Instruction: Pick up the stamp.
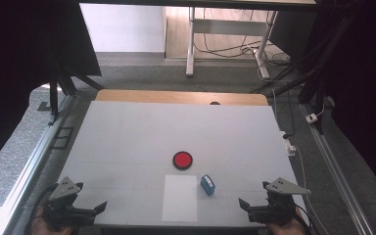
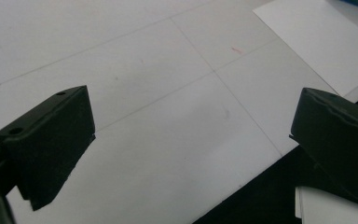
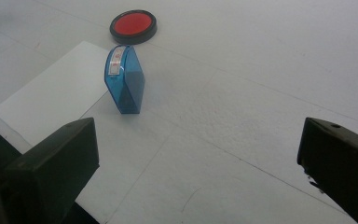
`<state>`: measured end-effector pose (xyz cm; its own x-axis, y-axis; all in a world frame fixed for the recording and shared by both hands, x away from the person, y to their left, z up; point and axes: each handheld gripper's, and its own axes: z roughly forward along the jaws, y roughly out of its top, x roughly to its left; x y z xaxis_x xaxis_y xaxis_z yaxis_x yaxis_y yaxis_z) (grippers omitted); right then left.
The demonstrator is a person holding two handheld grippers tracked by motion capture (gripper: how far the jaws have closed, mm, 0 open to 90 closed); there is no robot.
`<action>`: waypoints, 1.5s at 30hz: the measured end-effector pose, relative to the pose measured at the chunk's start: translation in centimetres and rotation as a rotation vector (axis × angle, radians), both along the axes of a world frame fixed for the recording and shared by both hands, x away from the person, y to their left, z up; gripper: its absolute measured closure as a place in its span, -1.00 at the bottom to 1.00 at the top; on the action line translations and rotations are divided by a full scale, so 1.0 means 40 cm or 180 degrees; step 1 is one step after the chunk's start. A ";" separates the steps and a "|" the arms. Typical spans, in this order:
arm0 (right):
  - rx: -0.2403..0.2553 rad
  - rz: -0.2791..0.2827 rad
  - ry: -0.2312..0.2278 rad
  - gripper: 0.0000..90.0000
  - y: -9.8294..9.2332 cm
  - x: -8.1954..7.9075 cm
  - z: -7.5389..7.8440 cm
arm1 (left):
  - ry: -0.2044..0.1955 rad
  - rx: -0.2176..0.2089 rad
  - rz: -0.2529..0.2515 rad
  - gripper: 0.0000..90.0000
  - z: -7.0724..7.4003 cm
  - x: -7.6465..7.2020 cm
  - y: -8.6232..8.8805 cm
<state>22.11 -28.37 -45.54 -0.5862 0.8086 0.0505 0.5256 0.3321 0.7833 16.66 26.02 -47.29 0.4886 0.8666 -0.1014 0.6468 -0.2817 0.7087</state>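
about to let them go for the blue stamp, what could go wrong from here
1. The blue stamp stands upright on a narrow base, so a jaw of the open right gripper brushing it might tip it over.
2. It stands right beside the white paper; a nudge could slide the loose sheet, which lies close to the near edge of the table.
3. The red ink pad lies just beyond the stamp, so overreaching may knock it.

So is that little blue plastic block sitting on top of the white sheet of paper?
No, the blue plastic block stands on the bare table beside the white paper sheet.
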 end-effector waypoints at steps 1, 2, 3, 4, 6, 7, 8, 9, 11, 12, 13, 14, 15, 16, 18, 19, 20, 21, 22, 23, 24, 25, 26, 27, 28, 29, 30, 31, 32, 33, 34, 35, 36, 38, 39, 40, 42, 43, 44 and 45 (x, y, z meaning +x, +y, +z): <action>0.0000 0.0000 0.0000 -1.00 0.000 0.000 0.000 | -0.0006 -0.0018 0.0008 -1.00 0.000 0.001 0.002; 0.0001 0.0005 0.0006 -1.00 0.000 0.000 0.000 | 0.0005 -0.0037 0.0012 -1.00 0.000 0.002 0.004; 0.0001 0.0012 0.0007 -1.00 0.000 0.000 0.000 | 0.0003 -0.0032 0.0003 -1.00 0.000 0.002 0.004; 0.0001 0.0012 0.0007 -1.00 0.000 0.000 0.000 | 0.0003 -0.0032 0.0003 -1.00 0.000 0.002 0.004; -0.0008 0.0019 0.0014 -1.00 0.001 -0.001 -0.001 | 0.0015 0.0024 -0.0019 -1.00 -0.001 0.003 -0.001; -0.0020 0.0023 0.0024 -1.00 0.001 0.000 0.000 | 0.0017 0.0056 -0.0026 -1.00 -0.002 0.004 -0.005; -0.0021 0.0026 0.0024 -1.00 0.001 0.000 0.000 | 0.0013 0.0079 -0.0048 -1.00 -0.002 0.003 -0.008; -0.0021 0.0026 0.0024 -1.00 0.001 0.000 0.000 | 0.0012 0.0099 -0.0060 -1.00 -0.002 0.002 -0.009; -0.0024 0.0035 0.0026 -1.00 0.003 0.000 -0.001 | 0.0019 0.0069 -0.0063 -1.00 -0.003 0.004 -0.007; -0.0034 0.0046 0.0031 -1.00 0.004 0.000 -0.001 | 0.0019 0.0069 -0.0063 -1.00 -0.003 0.004 -0.007; -0.0039 0.0054 0.0030 -1.00 0.004 0.000 -0.001 | 0.0028 0.0039 -0.0075 -1.00 -0.003 0.004 -0.005; -0.0044 0.0058 0.0028 -1.00 0.004 -0.001 -0.001 | 0.0025 0.0027 -0.0076 -1.00 -0.003 0.004 -0.004; -0.0046 0.0062 0.0024 -1.00 0.005 -0.001 -0.001 | 0.0021 -0.0001 -0.0090 -1.00 -0.002 0.003 -0.002; -0.0047 0.0071 0.0025 -1.00 0.005 -0.001 -0.001 | 0.0021 -0.0001 -0.0090 -1.00 -0.002 0.003 -0.002; -0.0057 0.0094 0.0028 -1.00 0.006 -0.001 -0.001 | 0.0010 -0.0023 -0.0089 -1.00 -0.002 0.001 0.000; -0.0057 0.0094 0.0028 -1.00 0.006 -0.001 -0.001 | 0.0010 -0.0023 -0.0089 -1.00 -0.002 0.001 0.000; -0.0073 0.0094 0.0022 -1.00 0.007 -0.002 -0.001 | 0.0016 -0.0043 -0.0096 -1.00 -0.002 0.001 0.001; -0.0078 0.0099 0.0019 -1.00 0.007 -0.001 -0.001 | 0.0017 -0.0043 -0.0098 -1.00 -0.002 0.002 0.001; -0.0080 0.0103 0.0019 -1.00 0.007 -0.001 -0.001 | 0.0018 -0.0037 -0.0098 -1.00 -0.002 0.002 0.001; -0.0074 0.0101 0.0016 -1.00 0.008 -0.002 -0.001 | 0.0015 -0.0033 -0.0099 -1.00 -0.003 0.002 0.000; -0.0083 0.0109 0.0012 -1.00 0.009 -0.002 -0.001 | 0.0019 -0.0039 -0.0108 -1.00 -0.002 0.002 0.001; -0.0093 0.0111 0.0014 -1.00 0.009 -0.002 -0.001 | 0.0020 -0.0046 -0.0108 -1.00 -0.003 0.002 0.001; -0.0101 0.0115 0.0016 -1.00 0.010 -0.003 -0.001 | 0.0020 -0.0046 -0.0108 -1.00 -0.003 0.002 0.001; -0.0111 0.0120 0.0011 -1.00 0.011 -0.003 -0.001 | 0.0019 -0.0060 -0.0105 -1.00 -0.002 0.001 0.002; -0.0112 0.0129 0.0001 -1.00 0.011 -0.004 -0.001 | 0.0020 -0.0069 -0.0112 -1.00 -0.002 0.001 0.003; -0.0121 0.0139 -0.0008 -1.00 0.011 -0.004 0.000 | 0.0020 -0.0077 -0.0115 -0.99 -0.002 0.001 0.004; -0.0128 0.0144 -0.0016 -1.00 0.012 -0.005 0.001 | 0.0020 -0.0077 -0.0115 -0.99 -0.002 0.001 0.004; -0.0129 0.0153 -0.0030 -1.00 0.014 -0.007 0.002 | 0.0021 -0.0075 -0.0113 -0.99 -0.002 0.001 0.003; -0.0123 0.0170 -0.0032 -1.00 0.017 -0.007 0.003 | 0.0020 -0.0075 -0.0116 -0.99 -0.002 0.001 0.003; -0.0118 0.0190 -0.0040 -1.00 0.019 -0.007 0.004 | 0.0020 -0.0073 -0.0116 -0.99 -0.002 0.001 0.003; -0.0123 0.0201 -0.0039 -1.00 0.023 -0.008 0.005 | 0.0012 -0.0068 -0.0116 -0.99 -0.002 0.000 0.003; -0.0138 0.0221 -0.0048 -1.00 0.025 -0.008 0.007 | 0.0010 -0.0075 -0.0114 -0.99 -0.002 -0.001 0.004; -0.0135 0.0234 -0.0057 -1.00 0.029 -0.008 0.008 | 0.0010 -0.0075 -0.0114 -0.99 -0.002 -0.001 0.004; -0.0163 0.0297 -0.0068 -1.00 0.036 -0.008 0.012 | -0.0001 -0.0083 -0.0108 -0.99 -0.001 -0.002 0.005; -0.0163 0.0297 -0.0068 -1.00 0.036 -0.008 0.012 | -0.0002 -0.0085 -0.0104 -0.99 -0.001 -0.003 0.005; -0.0179 0.0328 -0.0082 -1.00 0.043 -0.007 0.013 | -0.0001 -0.0080 -0.0107 -0.99 -0.001 -0.004 0.003; -0.0195 0.0377 -0.0089 -1.00 0.049 -0.005 0.012 | -0.0008 -0.0070 -0.0113 -0.99 -0.002 -0.004 0.002; -0.0200 0.0398 -0.0091 -1.00 0.053 -0.004 0.012 | -0.0004 -0.0070 -0.0119 -0.99 -0.002 -0.004 0.002; -0.0200 0.0398 -0.0091 -1.00 0.053 -0.004 0.012 | 0.0000 -0.0065 -0.0125 -0.99 -0.002 -0.004 0.002; -0.0211 0.0436 -0.0087 -1.00 0.060 -0.002 0.010 | -0.0002 -0.0056 -0.0133 -0.99 -0.002 -0.004 0.002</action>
<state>22.05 -25.98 -45.14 -0.6916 0.7221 -0.0177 0.4508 0.4506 0.7706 16.50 26.09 -47.36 0.5245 0.8434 -0.1160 0.6342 -0.2962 0.7142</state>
